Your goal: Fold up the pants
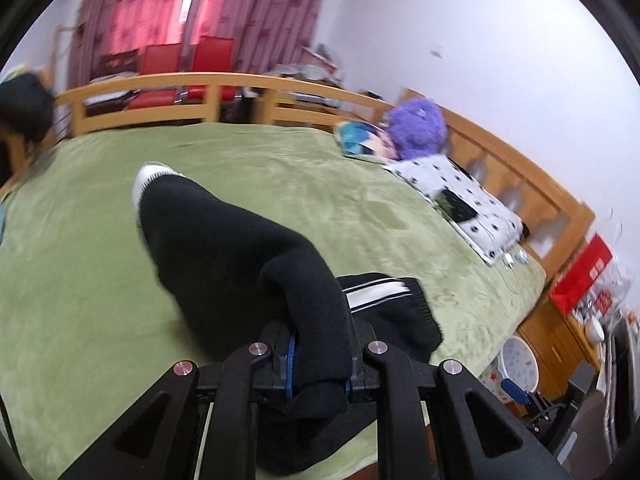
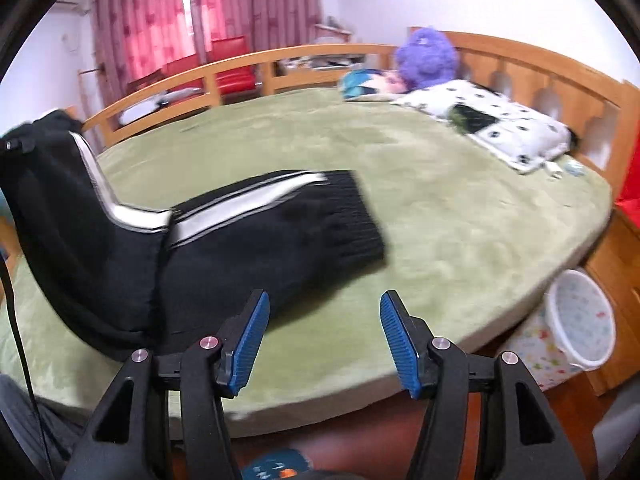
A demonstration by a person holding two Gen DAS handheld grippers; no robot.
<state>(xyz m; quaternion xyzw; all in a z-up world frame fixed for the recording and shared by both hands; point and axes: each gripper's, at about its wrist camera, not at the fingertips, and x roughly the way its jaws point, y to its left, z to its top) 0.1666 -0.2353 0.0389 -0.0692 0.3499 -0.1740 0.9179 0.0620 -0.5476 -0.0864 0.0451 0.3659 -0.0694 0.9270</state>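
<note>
Black pants (image 1: 224, 248) with white side stripes lie partly on the green bed cover (image 1: 80, 280). My left gripper (image 1: 320, 364) is shut on a thick fold of the pants and lifts it above the bed. In the right wrist view the pants (image 2: 256, 240) rise at the left towards the lifted end, and the ribbed cuff (image 2: 352, 216) lies flat on the green bed cover (image 2: 460, 240). My right gripper (image 2: 322, 336) is open and empty, just above the bed's near edge, right of the pants.
A spotted pillow (image 2: 504, 124), a phone (image 2: 472, 118) on it, a purple plush toy (image 2: 428, 58) and a colourful cushion lie by the wooden headboard (image 2: 560, 76). A white basket (image 2: 580, 320) stands on the floor beside the bed. A wooden rail (image 1: 200, 92) runs along the far side.
</note>
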